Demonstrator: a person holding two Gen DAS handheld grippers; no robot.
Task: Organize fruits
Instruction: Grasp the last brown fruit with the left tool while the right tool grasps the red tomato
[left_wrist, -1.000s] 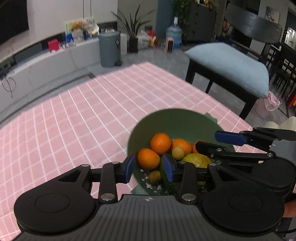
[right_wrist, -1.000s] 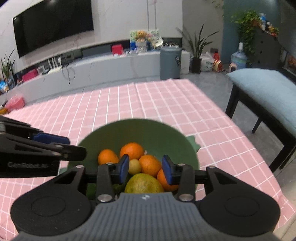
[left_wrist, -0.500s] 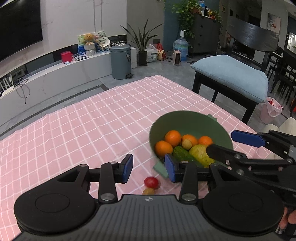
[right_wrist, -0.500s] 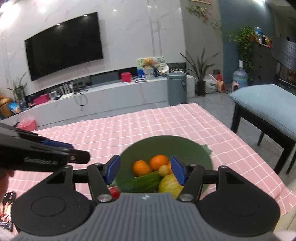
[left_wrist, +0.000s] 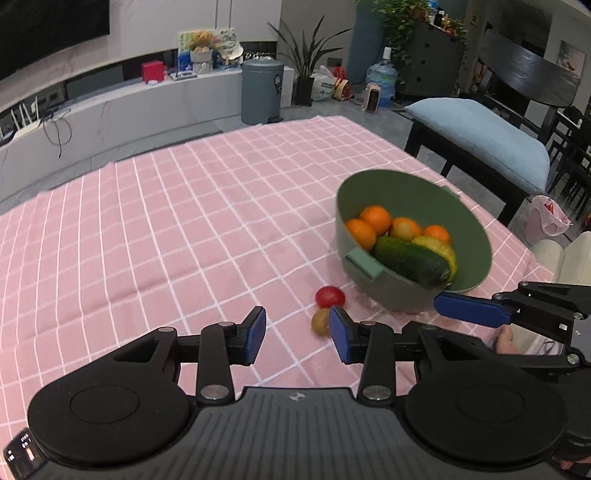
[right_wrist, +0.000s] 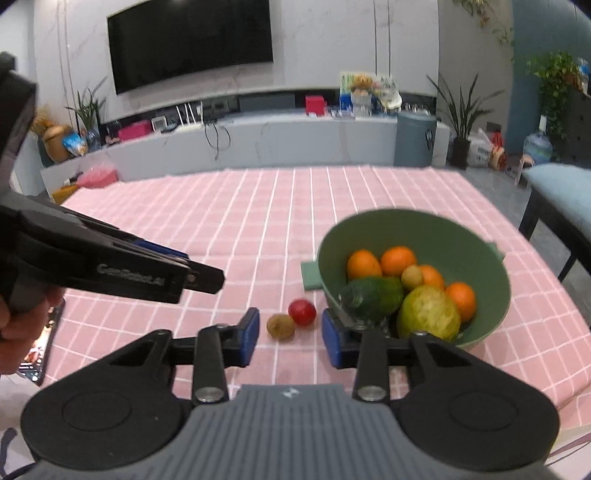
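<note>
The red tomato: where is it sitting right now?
The red tomato lies on the pink checked tablecloth, outside the green bowl on its left in the right wrist view, with the small brown fruit right beside it.

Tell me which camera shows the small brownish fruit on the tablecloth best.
The right wrist view: the brownish fruit lies whole and unobstructed beside the red fruit. In the left wrist view the left gripper's finger hides part of it.

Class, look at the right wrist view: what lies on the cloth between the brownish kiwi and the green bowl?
A small red tomato, beside the kiwi and short of the bowl.
</note>
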